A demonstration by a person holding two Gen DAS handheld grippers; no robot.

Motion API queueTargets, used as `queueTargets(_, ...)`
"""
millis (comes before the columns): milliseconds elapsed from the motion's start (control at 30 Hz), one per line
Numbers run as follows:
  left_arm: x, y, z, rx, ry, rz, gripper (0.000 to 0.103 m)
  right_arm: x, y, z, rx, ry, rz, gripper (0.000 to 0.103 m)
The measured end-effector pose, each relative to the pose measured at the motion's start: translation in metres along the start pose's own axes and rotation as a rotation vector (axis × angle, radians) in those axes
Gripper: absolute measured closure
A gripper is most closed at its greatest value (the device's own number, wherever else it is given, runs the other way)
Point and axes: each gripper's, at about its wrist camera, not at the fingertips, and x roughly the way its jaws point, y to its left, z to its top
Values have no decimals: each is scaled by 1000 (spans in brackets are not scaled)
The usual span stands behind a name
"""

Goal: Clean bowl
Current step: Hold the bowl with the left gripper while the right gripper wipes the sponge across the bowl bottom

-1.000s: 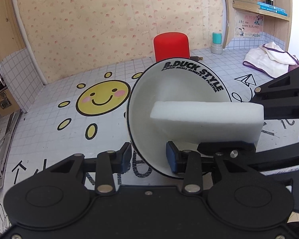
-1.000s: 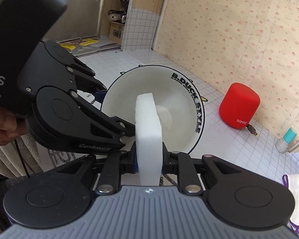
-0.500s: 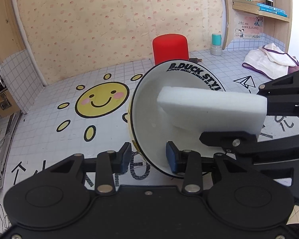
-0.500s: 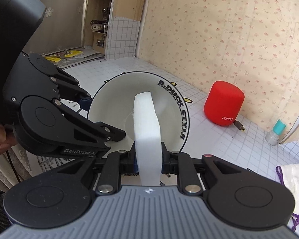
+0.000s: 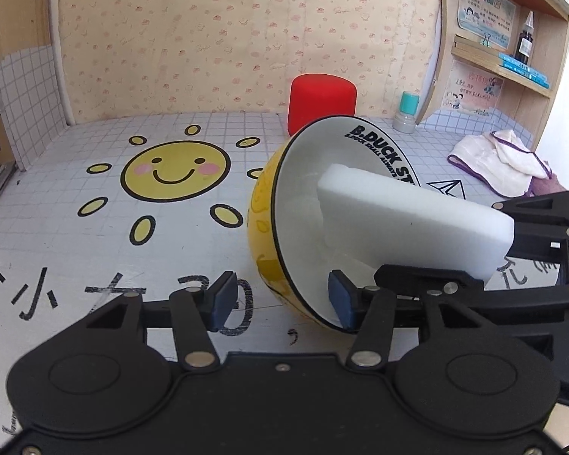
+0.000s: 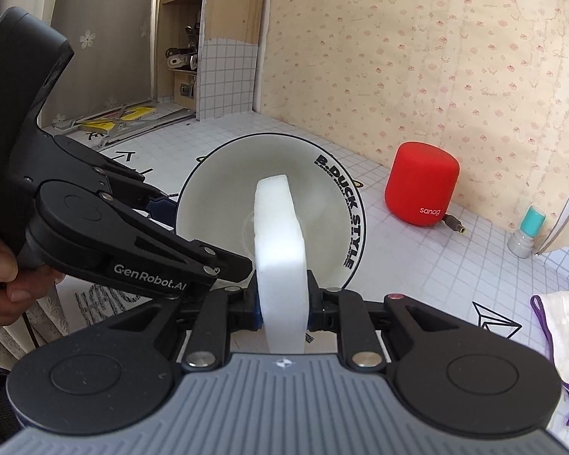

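Note:
A bowl (image 5: pixel 303 204), yellow outside and white inside with black lettering on its rim, stands tipped on its side on the tiled tabletop. My left gripper (image 5: pixel 280 301) straddles its lower rim and its jaws are opening. The right pad (image 5: pixel 341 303) sits inside the bowl at the rim, while the left pad (image 5: pixel 220 299) stands clear of the yellow wall. My right gripper (image 6: pixel 282 303) is shut on a white sponge (image 6: pixel 280 235). The sponge's far end reaches into the bowl (image 6: pixel 223 189) against its white inside.
A red speaker (image 5: pixel 322 102) stands behind the bowl by the wall, with a small teal-capped bottle (image 5: pixel 406 113) to its right. A white cloth with purple trim (image 5: pixel 504 159) lies at the right below a wooden shelf. A person's hand (image 6: pixel 0 276) holds the left gripper.
The left jaws have spread, and the left pad has come off the bowl's outside. The bowl shows more of its yellow side now. The sponge sits more tilted inside the bowl.

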Motion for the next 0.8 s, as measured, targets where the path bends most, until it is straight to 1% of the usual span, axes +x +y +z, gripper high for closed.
queueTargets(33, 1, -1, 1, -5, 2, -4, 48, 0, 0, 0, 0, 2, 0, 82)
queueTargets(133, 5, -8, 3, 30, 14, 20, 48, 2, 1, -2, -4, 8, -2, 82)
queueTargets(167, 7, -10, 4, 44, 21, 52, 50, 2, 1, -2, -3, 7, 0, 82)
queueTargets(200, 8, -10, 4, 46, 22, 67, 50, 1, 1, -2, 0, 5, 6, 82)
queueTargets(233, 8, -9, 4, 46, 18, 73, 52, 0, 1, -1, 2, 0, 10, 82)
queueTargets(267, 8, -7, 4, 45, 15, 76, 56, -1, 1, 0, -1, -3, 11, 82)
queueTargets(333, 7, -4, 6, 41, 25, 45, 61, -1, 1, 1, -11, 1, 5, 82)
queueTargets(400, 6, -5, 6, 58, 21, 47, 62, -1, 1, 1, -12, 2, 7, 82)
queueTargets(533, 5, -11, 6, 110, 14, 48, 74, -2, 3, 1, -17, -1, -1, 82)
queueTargets(700, 5, -12, 8, 124, 10, 48, 75, -5, 8, 2, -58, 6, -30, 82)
queueTargets(800, 5, -12, 8, 123, 7, 50, 75, -5, 10, 3, -79, 22, -21, 82)
